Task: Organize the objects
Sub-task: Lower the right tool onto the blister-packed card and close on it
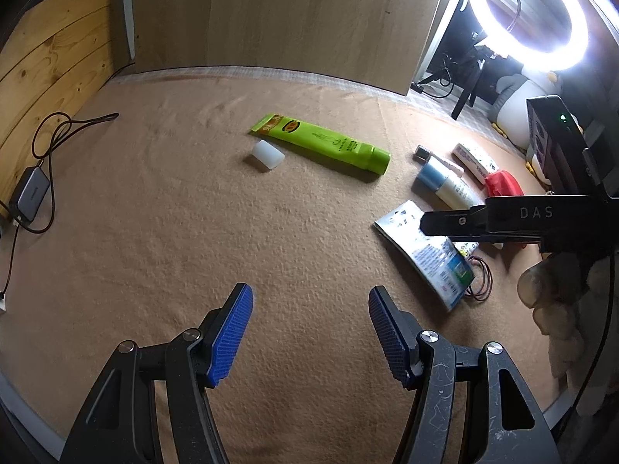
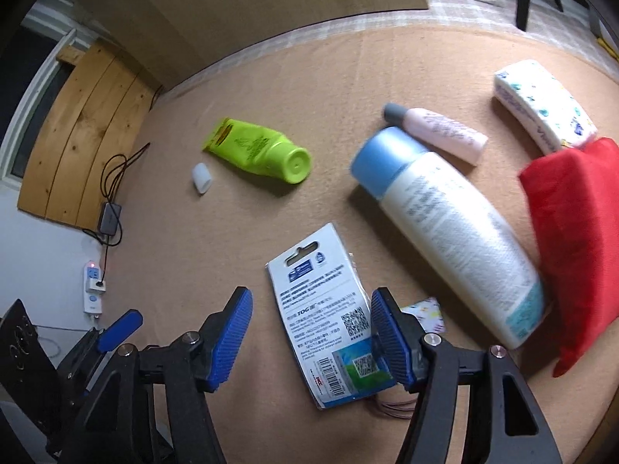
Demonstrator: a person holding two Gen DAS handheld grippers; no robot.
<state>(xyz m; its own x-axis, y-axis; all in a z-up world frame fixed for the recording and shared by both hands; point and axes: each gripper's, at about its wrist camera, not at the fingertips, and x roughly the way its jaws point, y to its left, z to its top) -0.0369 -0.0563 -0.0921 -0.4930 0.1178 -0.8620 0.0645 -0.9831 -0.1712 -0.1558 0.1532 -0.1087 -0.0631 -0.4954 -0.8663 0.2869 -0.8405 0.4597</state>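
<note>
Right claw (image 2: 311,338) over card package (image 2: 329,332)

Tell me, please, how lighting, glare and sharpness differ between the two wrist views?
Left wrist view: the ring light blows out the upper right corner, and the green tube and white cap are fairly crisp. Right wrist view: no lamp in frame, light is even, and the blue-capped bottle and red pouch are smeared by blur; fisheye bending curves the edges of both.

Both black-framed grippers, left gripper (image 1: 310,332) and right gripper (image 2: 310,334), carry ribbed blue pads and silver pivot screws.
</note>
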